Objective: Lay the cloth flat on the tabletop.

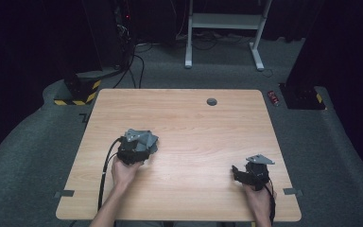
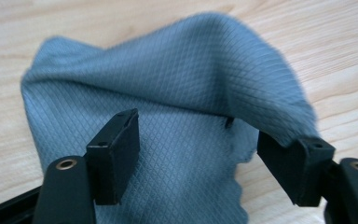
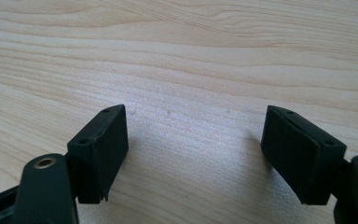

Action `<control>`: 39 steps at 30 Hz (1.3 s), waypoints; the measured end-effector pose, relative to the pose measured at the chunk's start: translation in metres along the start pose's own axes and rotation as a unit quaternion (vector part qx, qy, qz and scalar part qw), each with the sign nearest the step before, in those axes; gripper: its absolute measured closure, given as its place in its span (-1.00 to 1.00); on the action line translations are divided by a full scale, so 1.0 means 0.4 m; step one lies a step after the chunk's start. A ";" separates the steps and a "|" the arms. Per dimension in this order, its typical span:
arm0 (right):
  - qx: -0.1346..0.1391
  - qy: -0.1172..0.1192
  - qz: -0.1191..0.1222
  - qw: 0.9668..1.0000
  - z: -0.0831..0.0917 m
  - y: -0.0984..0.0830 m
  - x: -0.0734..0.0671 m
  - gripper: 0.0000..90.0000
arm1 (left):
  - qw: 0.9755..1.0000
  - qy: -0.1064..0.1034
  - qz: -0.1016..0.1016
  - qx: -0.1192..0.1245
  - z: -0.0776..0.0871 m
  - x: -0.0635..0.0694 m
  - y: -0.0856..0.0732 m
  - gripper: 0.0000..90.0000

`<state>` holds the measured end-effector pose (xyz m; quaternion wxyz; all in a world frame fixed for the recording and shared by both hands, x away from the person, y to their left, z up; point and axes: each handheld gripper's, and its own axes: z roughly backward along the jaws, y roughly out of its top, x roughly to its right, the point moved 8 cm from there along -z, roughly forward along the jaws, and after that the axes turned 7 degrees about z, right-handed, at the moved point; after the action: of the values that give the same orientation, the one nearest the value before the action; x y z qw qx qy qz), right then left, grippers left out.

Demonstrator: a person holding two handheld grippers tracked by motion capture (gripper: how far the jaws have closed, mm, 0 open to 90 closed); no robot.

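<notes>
Lab: dark curtains [image 1: 23,42], floor cables [image 1: 134,66], lone wooden table [image 1: 184,118].

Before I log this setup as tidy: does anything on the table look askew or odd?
Yes. The grey waffle-weave cloth lies rumpled rather than flat, one fold humped up and draped over a jaw of the open left tool. The light wooden table shows no spill or damage.
</notes>
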<state>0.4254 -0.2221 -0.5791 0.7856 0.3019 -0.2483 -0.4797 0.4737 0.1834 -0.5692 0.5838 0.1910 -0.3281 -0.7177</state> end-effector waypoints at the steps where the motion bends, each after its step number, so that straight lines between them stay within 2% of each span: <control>1: 0.000 0.000 0.000 1.000 0.000 0.000 0.000 -0.49 | 1.000 0.007 -0.005 -0.002 -0.008 0.000 -0.003 -0.22; 6: 0.000 0.000 0.000 1.000 0.000 0.000 0.000 -0.49 | 1.000 0.018 -0.011 0.002 -0.014 -0.007 -0.001 0.08; 7: 0.000 0.000 0.000 1.000 0.000 0.000 0.000 -0.49 | 1.000 0.019 -0.010 0.002 -0.013 -0.008 -0.001 0.08; 8: 0.000 0.000 0.000 1.000 0.000 0.000 0.000 -0.49 | 1.000 0.019 -0.013 0.003 -0.013 -0.009 -0.001 0.15; 9: 0.000 0.000 0.000 1.000 0.000 0.000 0.000 -0.49 | 1.000 0.018 -0.020 0.003 -0.012 -0.005 0.000 0.34; 10: 0.000 0.000 0.000 1.000 0.000 0.000 0.000 -0.49 | 1.000 0.018 -0.020 0.003 -0.012 -0.005 0.000 0.42; 11: 0.000 0.000 0.000 1.000 0.000 0.000 0.000 -0.49 | 1.000 0.016 -0.026 0.005 -0.013 -0.001 0.001 0.42; 14: 0.000 0.000 0.000 1.000 0.000 0.000 0.000 -0.49 | 0.999 0.010 -0.042 0.005 -0.016 0.009 0.002 0.72; 16: 0.000 0.000 0.000 1.000 0.000 0.000 0.000 -0.49 | 0.999 0.010 -0.048 -0.002 -0.018 0.010 0.005 0.84; 21: 0.000 0.000 0.000 1.000 0.000 0.000 0.000 -0.49 | 0.999 -0.004 -0.045 0.002 -0.020 0.013 0.013 0.94; 26: 0.000 0.000 0.000 1.000 0.000 0.000 0.000 -0.49 | 0.998 -0.041 -0.045 0.023 0.004 0.040 0.026 0.95; 27: 0.000 0.000 0.000 1.000 0.000 0.000 0.000 -0.49 | 0.997 -0.052 -0.051 0.028 0.014 0.058 0.031 0.95; 29: 0.000 0.000 0.000 1.000 0.000 0.000 0.000 -0.49 | 0.996 -0.060 -0.057 0.030 0.017 0.070 0.034 0.95; 31: 0.000 0.000 0.000 1.000 0.000 0.000 0.000 -0.49 | 0.994 -0.083 -0.061 0.036 0.024 0.097 0.038 0.95; 32: 0.000 0.000 0.000 1.000 0.000 0.000 0.000 -0.49 | 0.994 -0.083 -0.061 0.036 0.024 0.097 0.038 0.95; 34: 0.000 0.000 0.000 1.000 0.000 0.000 0.000 -0.49 | 0.993 -0.096 -0.065 0.038 0.026 0.119 0.037 0.95; 35: 0.000 0.000 0.000 1.000 0.000 0.000 0.000 -0.49 | 0.991 -0.110 -0.070 0.037 0.030 0.145 0.034 0.95; 36: 0.000 0.000 0.000 1.000 0.000 0.000 0.000 -0.49 | 0.991 -0.110 -0.070 0.037 0.030 0.145 0.034 0.95; 37: 0.000 0.000 0.000 1.000 0.000 0.000 0.000 -0.49 | 0.988 -0.125 -0.078 0.038 0.034 0.172 0.033 0.95; 38: 0.000 0.000 0.000 1.000 0.000 0.000 0.000 -0.49 | 0.988 -0.125 -0.078 0.038 0.034 0.172 0.033 0.95; 39: 0.000 0.000 0.000 1.000 0.000 0.000 0.000 -0.49 | 0.986 -0.143 -0.080 0.040 0.037 0.202 0.034 0.95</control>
<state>0.4254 -0.2221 -0.5791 0.7856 0.3019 -0.2483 -0.4797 0.4538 0.1079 -0.5405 0.4634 0.1348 -0.4204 -0.7683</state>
